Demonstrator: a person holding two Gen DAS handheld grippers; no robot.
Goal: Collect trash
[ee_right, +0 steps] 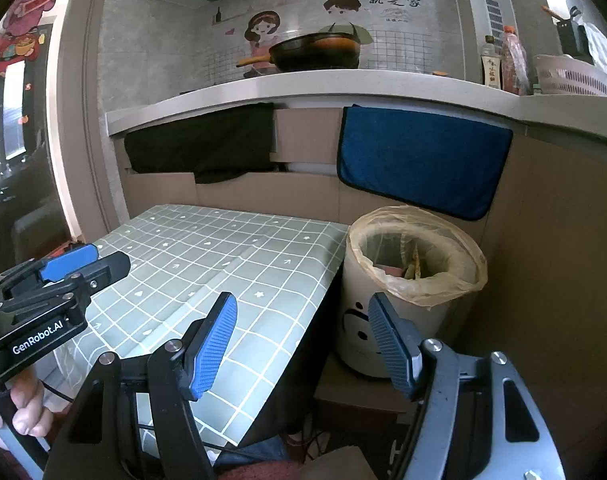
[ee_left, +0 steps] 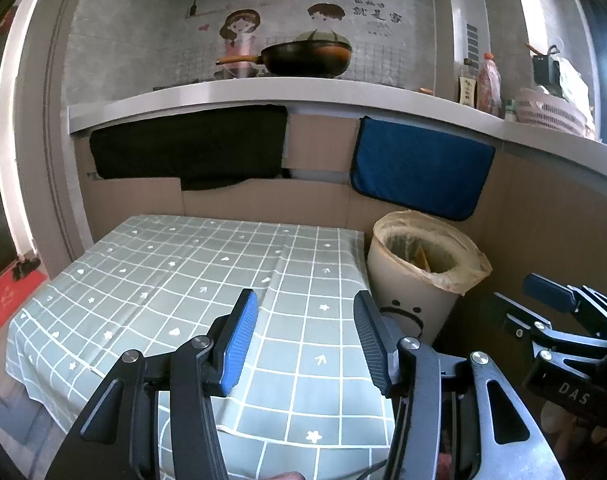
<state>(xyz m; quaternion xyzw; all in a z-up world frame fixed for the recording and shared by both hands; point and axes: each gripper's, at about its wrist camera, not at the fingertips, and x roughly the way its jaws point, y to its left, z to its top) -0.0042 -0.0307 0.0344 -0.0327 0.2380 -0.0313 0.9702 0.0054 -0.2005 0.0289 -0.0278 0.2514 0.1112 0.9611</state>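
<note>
We hold both claws, left claw [ee_left: 305, 336] and right claw [ee_right: 303, 340], open and empty over the green checked tabletop [ee_left: 183, 280], the cream plastic-lined trash bin [ee_right: 407, 280] right of centre.

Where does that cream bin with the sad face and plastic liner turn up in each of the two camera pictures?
Left wrist view: the cream round trash bin with a sad face and plastic liner sits right of centre, beside the table's right edge.
Right wrist view: the same bin sits right of centre, just past the table's right edge.
Shared landmark: the blue towel hangs right above the bin.
</note>
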